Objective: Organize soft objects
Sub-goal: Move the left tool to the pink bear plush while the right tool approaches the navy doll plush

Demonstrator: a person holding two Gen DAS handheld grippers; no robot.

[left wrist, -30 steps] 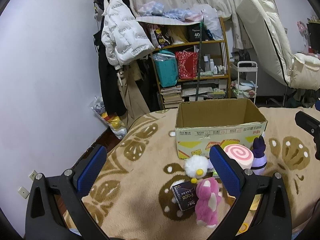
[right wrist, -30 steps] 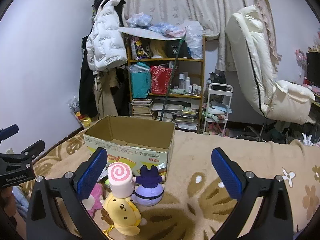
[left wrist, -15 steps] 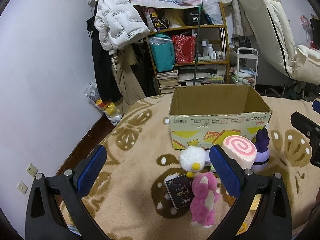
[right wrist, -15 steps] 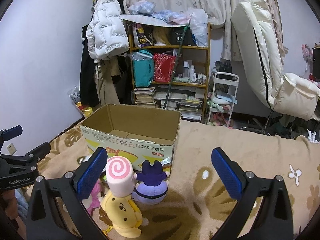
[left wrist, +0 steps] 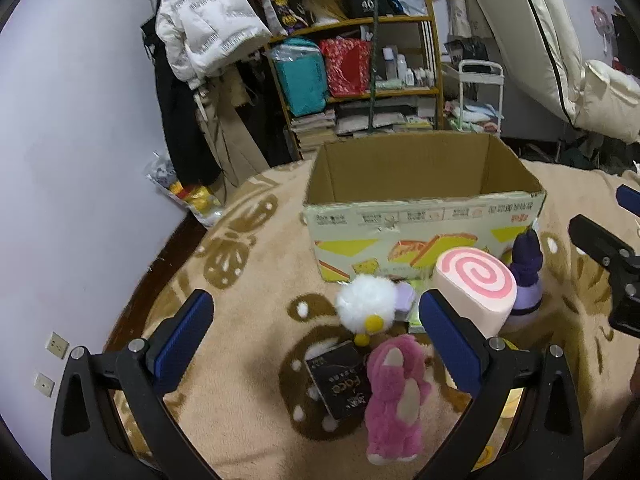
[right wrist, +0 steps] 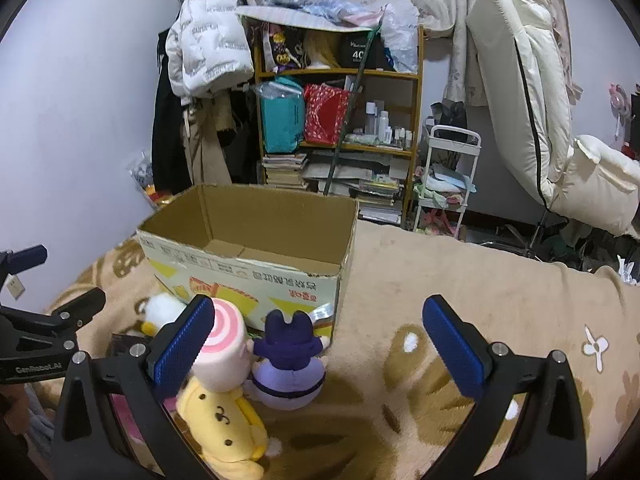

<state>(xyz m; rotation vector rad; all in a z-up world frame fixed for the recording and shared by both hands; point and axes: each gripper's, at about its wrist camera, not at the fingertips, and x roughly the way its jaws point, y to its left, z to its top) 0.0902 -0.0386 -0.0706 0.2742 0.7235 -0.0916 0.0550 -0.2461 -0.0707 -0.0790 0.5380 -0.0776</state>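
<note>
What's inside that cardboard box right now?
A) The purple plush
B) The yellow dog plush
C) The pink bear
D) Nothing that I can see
D: the box shows only bare cardboard floor, and the plush toys all sit on the blanket in front of it.

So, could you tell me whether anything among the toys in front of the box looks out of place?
Yes: a black packet printed "Face" lies flat among the plush toys, partly under the pink plush bear. It looks like flat packaging, not a soft toy.

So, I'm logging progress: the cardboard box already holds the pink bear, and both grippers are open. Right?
Not quite. The pink bear stands on the blanket in front of the cardboard box, as the left wrist view shows. Both grippers are open: left gripper, right gripper.
</note>
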